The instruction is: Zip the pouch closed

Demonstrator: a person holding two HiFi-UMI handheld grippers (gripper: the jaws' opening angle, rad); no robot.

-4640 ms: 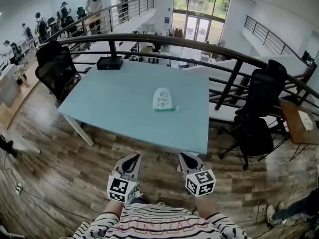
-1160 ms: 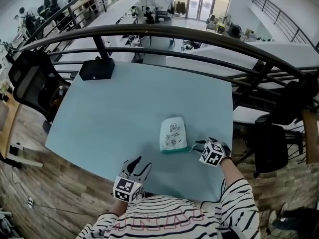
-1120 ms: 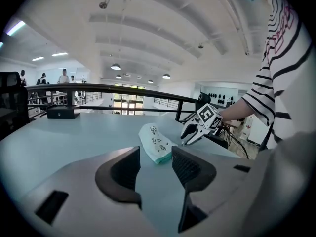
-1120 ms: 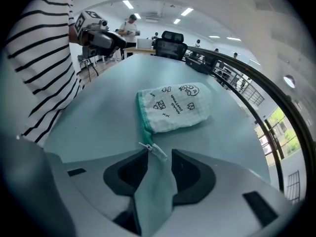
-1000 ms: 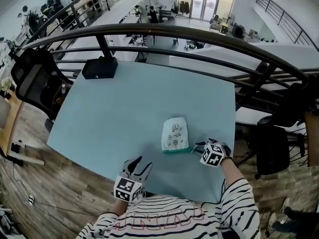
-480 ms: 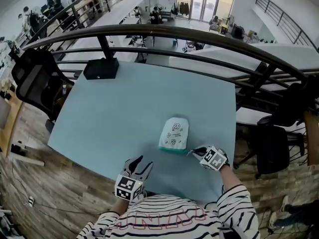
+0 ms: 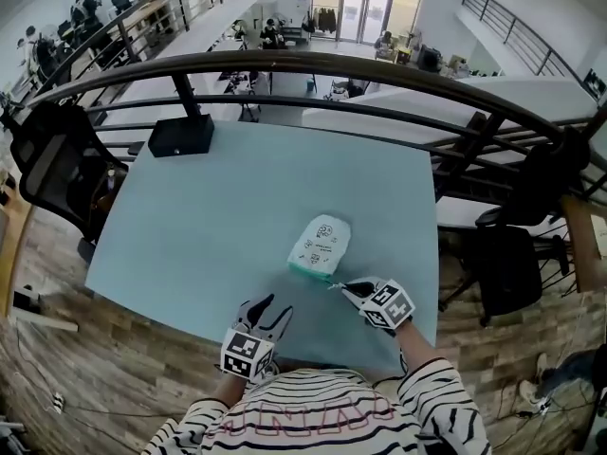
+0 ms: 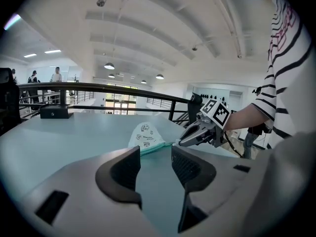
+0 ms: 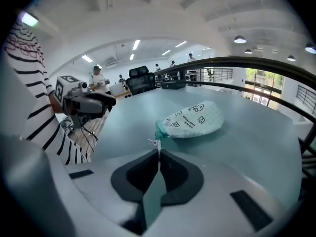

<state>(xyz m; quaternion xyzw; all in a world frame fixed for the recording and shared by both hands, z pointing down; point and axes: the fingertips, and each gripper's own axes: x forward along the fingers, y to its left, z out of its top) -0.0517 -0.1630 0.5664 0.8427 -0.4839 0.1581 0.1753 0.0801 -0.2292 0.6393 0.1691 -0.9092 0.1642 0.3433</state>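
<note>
In the head view, a pale blue-green rectangular tabletop (image 7: 209, 216) stands on a wood-plank floor (image 7: 66, 349). A dark curved metal railing (image 7: 313, 63) runs along its far side, above a bright open office hall. A black box (image 7: 180, 136) sits at the far left corner. The white fabric pouch (image 7: 321, 243) with a teal zip edge lies near the table's near edge. Its long axis runs away from the person and leans slightly right, teal end nearest, rounded end farthest. It carries small dark drawings and lines of print too small to read.

In the left gripper view, the left gripper (image 8: 155, 164) hangs low over the table with jaws apart and only bare tabletop between them.

In the right gripper view, the right gripper (image 9: 158, 154) has just been closing its jaws. They now pinch the small white zip pull (image 9: 156, 144) at their tips, just before the pouch's teal end.
</note>
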